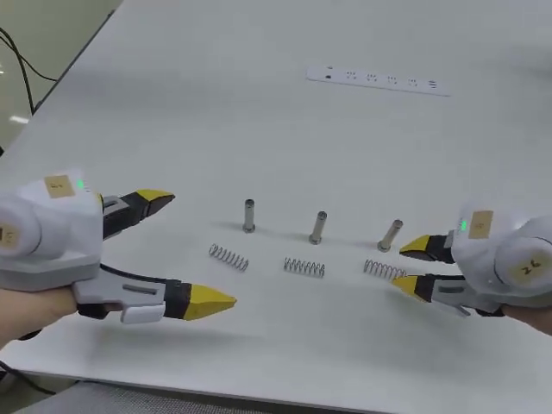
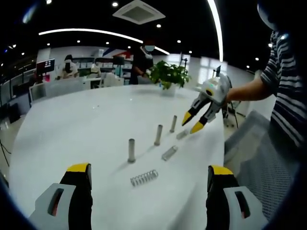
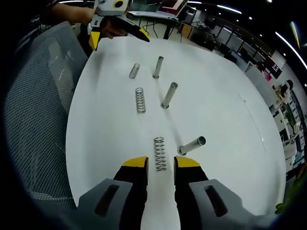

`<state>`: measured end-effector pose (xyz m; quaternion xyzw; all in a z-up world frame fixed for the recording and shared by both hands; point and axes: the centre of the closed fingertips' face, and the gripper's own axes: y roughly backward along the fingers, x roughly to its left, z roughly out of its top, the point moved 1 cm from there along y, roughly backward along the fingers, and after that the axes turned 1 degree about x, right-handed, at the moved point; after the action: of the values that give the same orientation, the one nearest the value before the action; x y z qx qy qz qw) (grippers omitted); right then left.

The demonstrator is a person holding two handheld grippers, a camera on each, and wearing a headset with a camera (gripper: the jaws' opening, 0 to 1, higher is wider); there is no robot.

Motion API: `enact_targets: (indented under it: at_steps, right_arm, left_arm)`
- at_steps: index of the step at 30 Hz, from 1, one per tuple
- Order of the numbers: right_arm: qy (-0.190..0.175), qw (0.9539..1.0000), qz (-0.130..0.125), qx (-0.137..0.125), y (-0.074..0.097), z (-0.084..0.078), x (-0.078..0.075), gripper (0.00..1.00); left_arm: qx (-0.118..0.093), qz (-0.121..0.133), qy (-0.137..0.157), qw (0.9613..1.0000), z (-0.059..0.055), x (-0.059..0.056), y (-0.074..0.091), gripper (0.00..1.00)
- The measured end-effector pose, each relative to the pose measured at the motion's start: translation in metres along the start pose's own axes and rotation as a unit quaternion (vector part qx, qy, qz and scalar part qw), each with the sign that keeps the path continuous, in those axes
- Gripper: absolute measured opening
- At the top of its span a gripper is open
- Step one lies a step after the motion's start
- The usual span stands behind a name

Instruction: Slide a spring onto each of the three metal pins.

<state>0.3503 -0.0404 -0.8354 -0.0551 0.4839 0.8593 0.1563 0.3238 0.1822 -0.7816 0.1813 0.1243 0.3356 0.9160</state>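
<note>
Three short metal pins stand in a row on the white table: left pin point(image 1: 249, 216), middle pin point(image 1: 317, 227), and right pin point(image 1: 391, 235), which leans. A spring lies in front of each: left spring point(image 1: 228, 257), middle spring point(image 1: 304, 267), right spring point(image 1: 384, 270). My left gripper point(image 1: 185, 250) hovers wide open left of the row, with the left spring point(image 2: 144, 177) ahead of its jaws. My right gripper point(image 1: 410, 266) is open at the right end. The near end of the right spring point(image 3: 159, 153) lies between its yellow fingertips point(image 3: 136, 163), unclamped, beside the leaning pin point(image 3: 191, 145).
A white power strip point(image 1: 377, 79) lies at the far side of the table. Black cables point(image 1: 21, 69) hang off the left edge. A grey mesh chair point(image 3: 43, 96) stands by the near edge. People and a potted plant point(image 2: 168, 74) are in the background.
</note>
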Motion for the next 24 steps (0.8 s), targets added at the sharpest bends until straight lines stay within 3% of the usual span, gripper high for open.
enact_targets:
  at_steps: [14,24]
  right_arm:
    - [0.000,0.9997,0.012,0.020,-0.010,-0.008,-0.001,0.11]
    - [-0.008,0.9995,0.023,0.018,-0.016,-0.010,-0.003,0.08]
  left_arm:
    - [0.004,-0.010,-0.002,0.9999,-0.001,-0.006,0.002,0.98]
    - [0.009,-0.020,-0.004,0.9997,-0.001,-0.012,0.001,0.98]
